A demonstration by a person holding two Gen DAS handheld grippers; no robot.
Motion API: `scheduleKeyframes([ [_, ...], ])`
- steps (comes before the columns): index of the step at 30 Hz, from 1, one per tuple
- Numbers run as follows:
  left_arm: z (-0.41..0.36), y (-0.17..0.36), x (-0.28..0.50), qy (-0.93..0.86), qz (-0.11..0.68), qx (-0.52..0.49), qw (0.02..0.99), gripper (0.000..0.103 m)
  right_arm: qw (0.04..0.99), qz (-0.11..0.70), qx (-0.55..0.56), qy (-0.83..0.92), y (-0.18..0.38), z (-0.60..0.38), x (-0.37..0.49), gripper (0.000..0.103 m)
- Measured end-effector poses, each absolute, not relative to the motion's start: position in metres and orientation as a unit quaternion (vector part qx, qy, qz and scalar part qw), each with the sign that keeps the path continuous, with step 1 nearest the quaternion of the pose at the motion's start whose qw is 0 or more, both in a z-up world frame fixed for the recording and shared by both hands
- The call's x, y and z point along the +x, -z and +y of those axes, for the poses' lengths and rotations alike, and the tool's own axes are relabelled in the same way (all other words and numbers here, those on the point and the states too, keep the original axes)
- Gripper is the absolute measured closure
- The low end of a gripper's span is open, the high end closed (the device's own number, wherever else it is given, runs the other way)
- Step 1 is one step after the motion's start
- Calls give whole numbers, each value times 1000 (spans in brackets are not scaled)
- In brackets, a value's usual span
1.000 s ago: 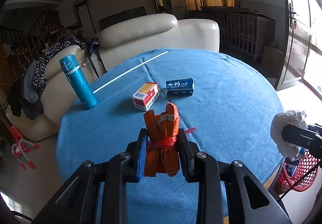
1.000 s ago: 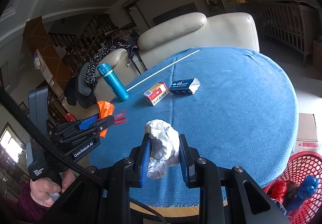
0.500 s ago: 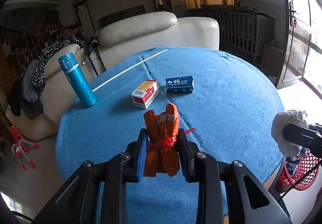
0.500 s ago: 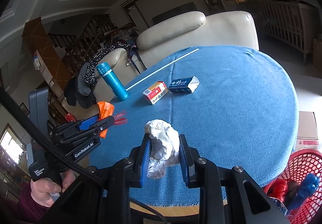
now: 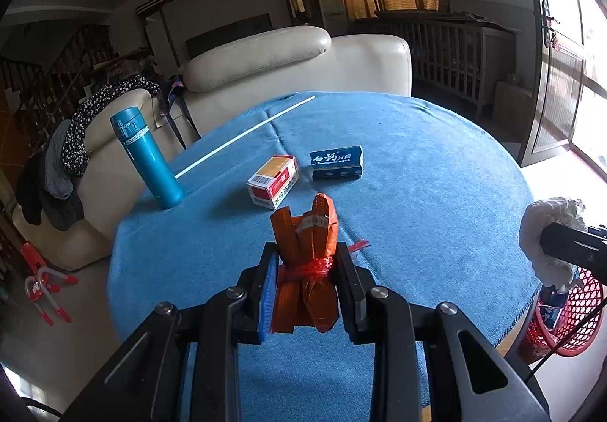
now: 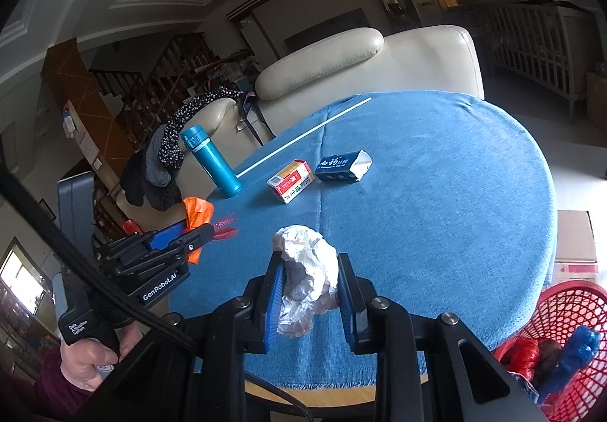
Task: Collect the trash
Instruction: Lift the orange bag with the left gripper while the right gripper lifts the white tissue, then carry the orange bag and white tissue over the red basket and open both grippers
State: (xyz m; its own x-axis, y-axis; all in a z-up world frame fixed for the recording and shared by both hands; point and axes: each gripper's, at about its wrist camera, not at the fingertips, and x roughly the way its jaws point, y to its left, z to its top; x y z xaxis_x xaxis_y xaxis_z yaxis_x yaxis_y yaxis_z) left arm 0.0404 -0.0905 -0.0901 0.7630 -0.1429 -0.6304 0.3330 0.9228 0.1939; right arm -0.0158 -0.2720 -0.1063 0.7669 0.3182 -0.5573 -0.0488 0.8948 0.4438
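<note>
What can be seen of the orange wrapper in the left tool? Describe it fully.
The orange wrapper is crinkled plastic film, bunched and cinched at its middle by a red band, with a small label near the top. It stands roughly upright, clamped between the left tool's two pads, held above the blue tablecloth and touching nothing else.

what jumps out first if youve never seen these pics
The left gripper is clamped on a crumpled orange plastic wrapper, and the right gripper on a crumpled white plastic wad, both above a round table under a blue cloth. A red mesh basket with trash inside sits below the table's right edge.
</note>
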Motion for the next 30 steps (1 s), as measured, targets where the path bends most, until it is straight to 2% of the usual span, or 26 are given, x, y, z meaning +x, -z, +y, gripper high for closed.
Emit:
scheduleKeyframes([
  [30,-136,82,17,158,305,192,919,72,919,301,244,-79,104,-311,-48,75],
])
